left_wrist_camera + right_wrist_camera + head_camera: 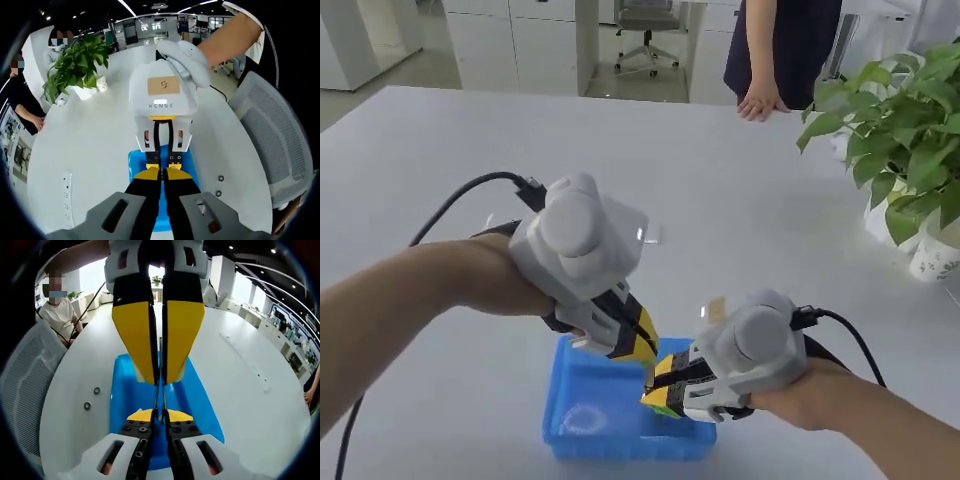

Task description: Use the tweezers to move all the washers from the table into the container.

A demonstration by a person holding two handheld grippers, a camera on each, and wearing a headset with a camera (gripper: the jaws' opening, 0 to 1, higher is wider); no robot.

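left tool [163, 174] and right tool [160, 416] pinching barely visible tweezers [160, 392], container [620, 440] half hidden

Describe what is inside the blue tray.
The tray's visible floor looks bare. The left tool and right tool, both on the tweezers, cover the middle, so that part is hidden.

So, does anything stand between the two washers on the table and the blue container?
Nothing visible does. The washers lie on bare table beside the container; only its own side wall separates them from the inside.
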